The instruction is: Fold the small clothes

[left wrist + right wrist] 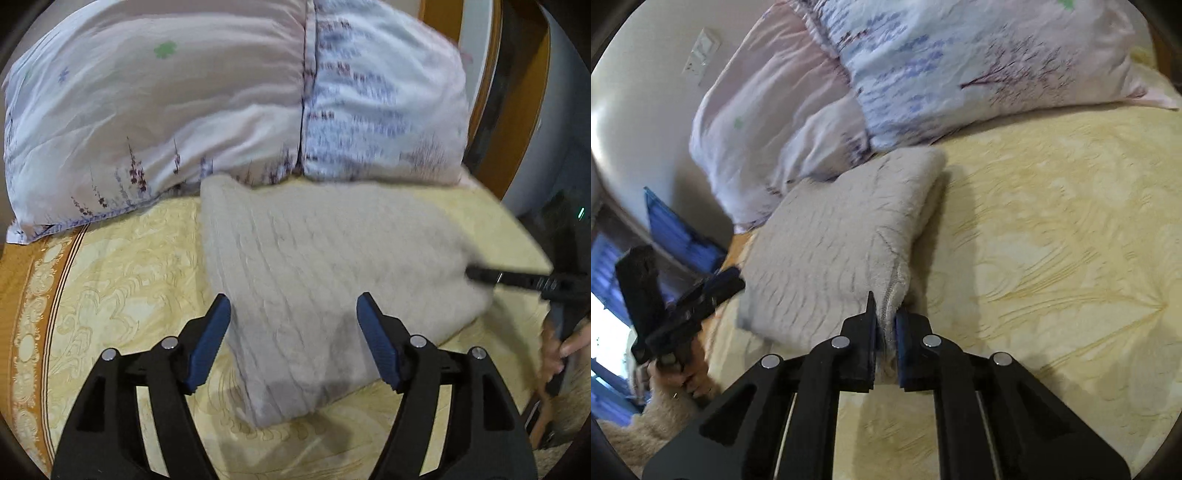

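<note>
A folded beige knit garment lies on the yellow patterned bedspread, its far edge against the pillows. My left gripper is open and empty, its blue pads just above the garment's near edge. My right gripper is shut on the garment's near corner. In the left wrist view the right gripper reaches in from the right to the garment's right edge. In the right wrist view the left gripper is at the left, beside the garment.
Two floral pillows lie along the head of the bed, also in the right wrist view. A wooden bed frame borders the right. The bedspread extends to the right of the garment.
</note>
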Demonstrator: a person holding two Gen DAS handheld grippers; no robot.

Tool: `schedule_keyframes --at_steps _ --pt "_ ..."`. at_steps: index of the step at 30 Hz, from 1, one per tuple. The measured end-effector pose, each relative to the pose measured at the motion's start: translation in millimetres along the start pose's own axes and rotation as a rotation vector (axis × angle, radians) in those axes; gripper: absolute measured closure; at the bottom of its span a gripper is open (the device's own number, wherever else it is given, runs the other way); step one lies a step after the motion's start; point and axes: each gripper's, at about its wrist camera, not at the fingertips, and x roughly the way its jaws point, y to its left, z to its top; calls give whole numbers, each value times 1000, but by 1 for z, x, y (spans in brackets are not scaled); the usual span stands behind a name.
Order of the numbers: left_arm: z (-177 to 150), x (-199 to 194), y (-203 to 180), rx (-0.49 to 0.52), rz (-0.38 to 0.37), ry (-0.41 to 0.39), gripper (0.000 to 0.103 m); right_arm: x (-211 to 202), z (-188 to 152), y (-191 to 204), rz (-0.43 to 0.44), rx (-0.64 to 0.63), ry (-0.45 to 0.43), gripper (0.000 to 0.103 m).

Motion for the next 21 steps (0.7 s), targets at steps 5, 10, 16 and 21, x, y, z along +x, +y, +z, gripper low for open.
schedule_keyframes --at_steps 5,10,16,21 --pt "-17 17 0 -7 57 65 28 11 -7 -14 -81 51 13 94" --pt "-25 14 7 -63 64 67 27 -9 -10 13 -198 -59 -83 67" --pt "-40 -4 -1 -46 169 18 21 -28 -23 60 -167 -252 -190 66" --pt "-46 2 0 -72 185 38 20 14 -29 62 -288 -289 -45 67"
